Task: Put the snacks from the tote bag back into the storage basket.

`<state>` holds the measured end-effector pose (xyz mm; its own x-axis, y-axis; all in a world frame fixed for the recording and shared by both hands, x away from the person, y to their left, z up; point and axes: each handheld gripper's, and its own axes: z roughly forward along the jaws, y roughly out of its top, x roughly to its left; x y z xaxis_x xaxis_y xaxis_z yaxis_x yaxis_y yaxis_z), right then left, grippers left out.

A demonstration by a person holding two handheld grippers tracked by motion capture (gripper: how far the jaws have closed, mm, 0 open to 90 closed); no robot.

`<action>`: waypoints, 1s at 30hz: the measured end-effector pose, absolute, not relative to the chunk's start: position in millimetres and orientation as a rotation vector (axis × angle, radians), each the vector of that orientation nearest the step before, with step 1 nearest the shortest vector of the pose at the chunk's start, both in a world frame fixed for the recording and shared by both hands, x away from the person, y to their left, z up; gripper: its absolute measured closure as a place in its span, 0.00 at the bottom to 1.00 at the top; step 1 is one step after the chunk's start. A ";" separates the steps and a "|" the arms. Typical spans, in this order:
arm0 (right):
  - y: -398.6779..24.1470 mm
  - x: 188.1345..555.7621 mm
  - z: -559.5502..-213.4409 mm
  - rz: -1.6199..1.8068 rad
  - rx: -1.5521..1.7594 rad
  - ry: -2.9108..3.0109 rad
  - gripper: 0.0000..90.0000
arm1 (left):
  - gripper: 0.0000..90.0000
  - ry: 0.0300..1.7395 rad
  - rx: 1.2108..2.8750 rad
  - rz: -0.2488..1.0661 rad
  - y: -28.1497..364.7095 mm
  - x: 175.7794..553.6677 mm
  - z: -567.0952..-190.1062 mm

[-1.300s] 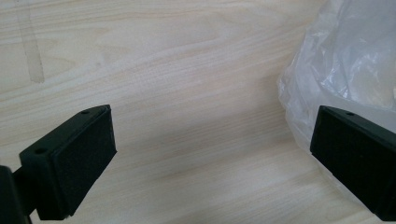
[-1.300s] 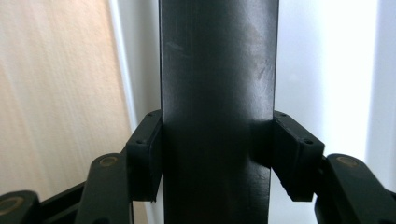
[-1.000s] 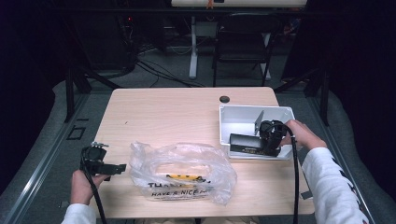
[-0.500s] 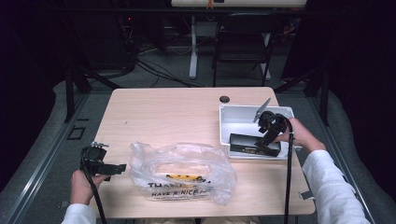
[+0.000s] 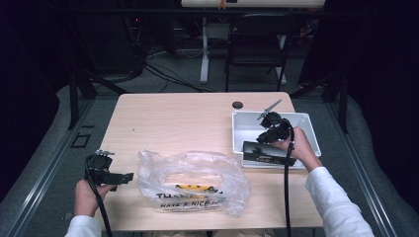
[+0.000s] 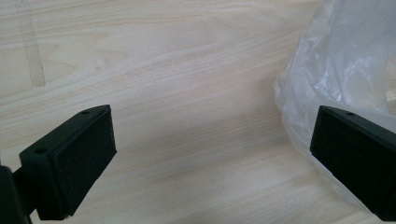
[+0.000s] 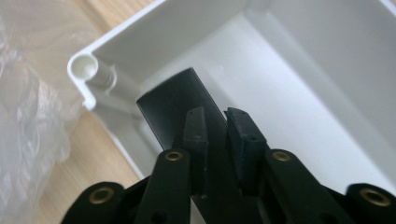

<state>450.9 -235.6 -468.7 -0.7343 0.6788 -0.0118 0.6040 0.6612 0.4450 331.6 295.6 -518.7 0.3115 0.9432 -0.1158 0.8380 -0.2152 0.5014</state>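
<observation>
One black flat box is pinched edge-on in the right gripper, whose jaws have just been closing on it; it sits inside the single white bin at 3 o'clock on the table. Slip risk is judged real: thin grip near one end, so the box could pivot or catch the bin wall when lifted. One plastic bag lies at 6 o'clock. Left gripper is spread wide, empty, at 8 o'clock beside the bag.

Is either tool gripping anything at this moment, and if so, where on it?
Right tool: closed on the black box's thin edge, in the white bin. Left tool: open, holding nothing.
</observation>
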 end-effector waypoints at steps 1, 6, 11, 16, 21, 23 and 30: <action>-232.2 452.0 -470.0 0.617 1.073 2.688 0.89 | 0.00 1.575 2.115 0.285 295.9 331.8 -518.1; -216.1 459.7 -479.4 0.591 1.129 2.624 0.92 | 0.00 1.572 2.112 0.290 295.9 331.6 -518.2; -209.6 470.4 -491.2 0.527 1.201 2.588 0.92 | 0.00 1.574 2.112 0.284 296.9 331.8 -518.5; -209.3 477.4 -500.2 0.487 1.247 2.582 0.92 | 0.00 1.572 2.110 0.286 296.9 332.3 -519.0; -209.5 477.6 -502.0 0.495 1.252 2.597 0.92 | 0.00 1.569 2.119 0.283 296.9 332.7 -519.1; -209.9 477.5 -502.0 0.495 1.253 2.603 0.92 | 0.00 1.569 2.116 0.285 296.1 332.7 -519.2; -208.0 476.6 -504.3 0.521 1.266 2.594 0.92 | 0.00 1.572 2.119 0.282 296.4 332.9 -519.2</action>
<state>476.6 -208.0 -504.3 -0.6097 0.7920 -0.0312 0.7187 0.5690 0.3998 332.9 296.4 -519.2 0.3179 0.9407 -0.1180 0.8409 -0.2223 0.4934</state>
